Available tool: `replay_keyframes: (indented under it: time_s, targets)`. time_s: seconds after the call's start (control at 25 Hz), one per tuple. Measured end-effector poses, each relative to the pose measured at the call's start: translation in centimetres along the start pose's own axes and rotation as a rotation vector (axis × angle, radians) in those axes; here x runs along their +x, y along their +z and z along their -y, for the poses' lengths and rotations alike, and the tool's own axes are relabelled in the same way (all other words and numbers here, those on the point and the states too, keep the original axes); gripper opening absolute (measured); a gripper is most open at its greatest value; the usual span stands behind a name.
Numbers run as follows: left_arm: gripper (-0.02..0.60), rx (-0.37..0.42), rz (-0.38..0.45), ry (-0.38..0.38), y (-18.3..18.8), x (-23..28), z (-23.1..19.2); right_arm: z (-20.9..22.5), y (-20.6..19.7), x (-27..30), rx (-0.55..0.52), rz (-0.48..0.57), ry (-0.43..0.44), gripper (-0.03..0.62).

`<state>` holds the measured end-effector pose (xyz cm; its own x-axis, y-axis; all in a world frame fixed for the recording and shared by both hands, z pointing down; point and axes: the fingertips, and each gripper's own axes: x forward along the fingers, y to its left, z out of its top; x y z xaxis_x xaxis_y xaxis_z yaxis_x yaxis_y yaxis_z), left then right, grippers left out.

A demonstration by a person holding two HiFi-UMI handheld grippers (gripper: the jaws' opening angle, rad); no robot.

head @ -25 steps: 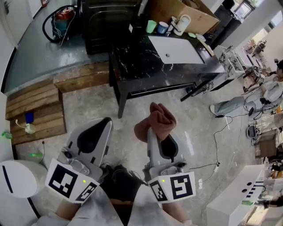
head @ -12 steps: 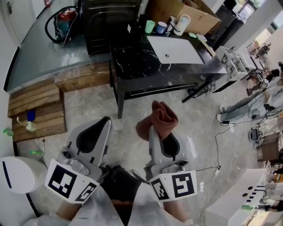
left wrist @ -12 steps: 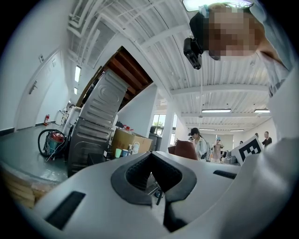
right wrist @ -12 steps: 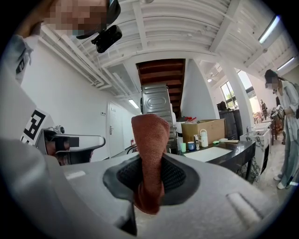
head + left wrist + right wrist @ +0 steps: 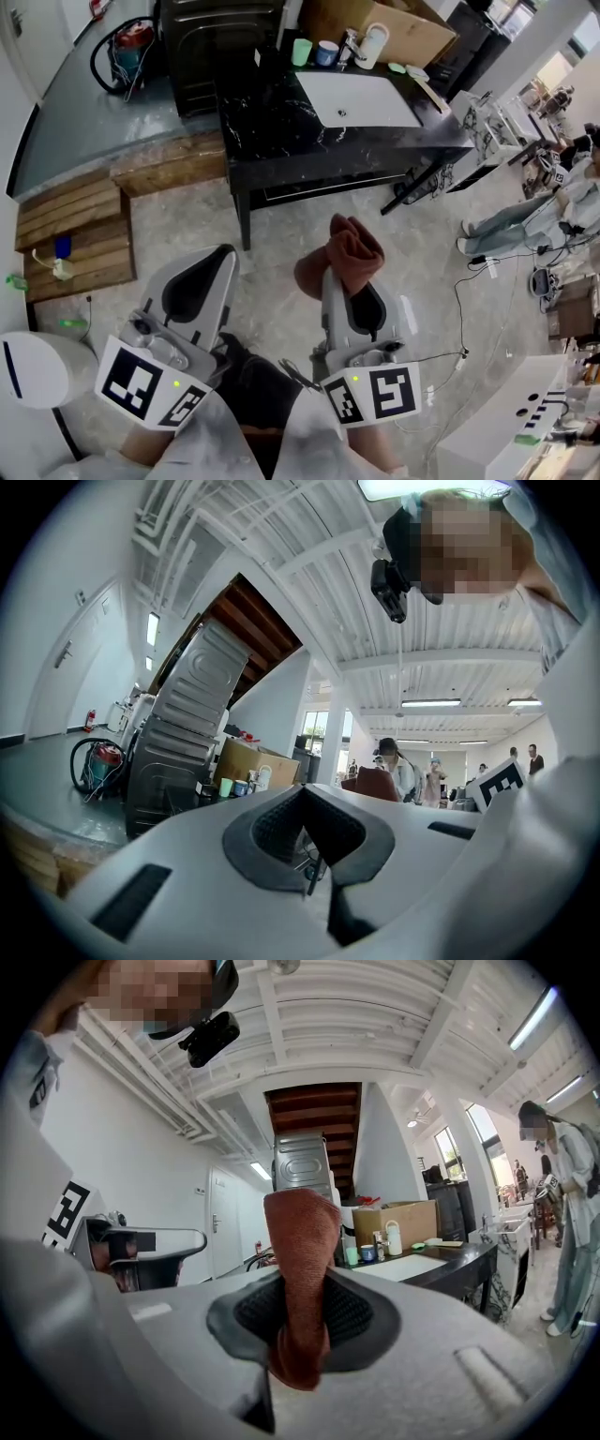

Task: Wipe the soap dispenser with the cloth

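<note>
Right tongs (image 5: 332,281) farther right, with bunched rust terry cloth (image 5: 351,251)

Your sleeves (image 5: 234,448) run off the bottom edge of the head view, so your hands stay out of sight. There the lower end of the cloth (image 5: 352,251) is hidden behind the body of your right gripper (image 5: 336,281). The soap dispenser (image 5: 372,44) at the far end of the counter (image 5: 281,122) is too small to make out its pump or any label. The cardboard box (image 5: 398,26) is cut by the top edge, the white round unit (image 5: 33,370) by the left, and a seated person (image 5: 553,211) by the right.
</note>
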<state>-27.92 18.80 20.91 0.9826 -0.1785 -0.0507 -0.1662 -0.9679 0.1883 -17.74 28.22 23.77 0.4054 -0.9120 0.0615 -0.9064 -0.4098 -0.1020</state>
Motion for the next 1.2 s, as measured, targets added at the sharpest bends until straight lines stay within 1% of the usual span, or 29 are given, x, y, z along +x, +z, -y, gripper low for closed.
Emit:
replay_keyframes:
  time_s: [0.28, 0.44, 0.8, 1.2]
  targets:
    - [0.003, 0.019, 0.004, -0.03, -0.2, 1.4, 1.6, 2.2, 0.2, -1.0, 0.001, 0.017, -0.028, 0.077]
    - [0.003, 0.03, 0.011, -0.042, 0.0, 2.0, 1.6, 2.7, 0.0, -0.6, 0.001, 0.016, -0.037, 0.077]
    - [0.003, 0.007, 0.016, -0.053, -0.7, 6.1, -0.9, 4.5, -0.5, 3.3, -0.014, -0.002, -0.049, 0.077]
    - [0.003, -0.018, 0.003, -0.069, -1.0, 13.7, -4.9, 8.3, 0.0, 10.2, -0.019, -0.023, -0.069, 0.077]
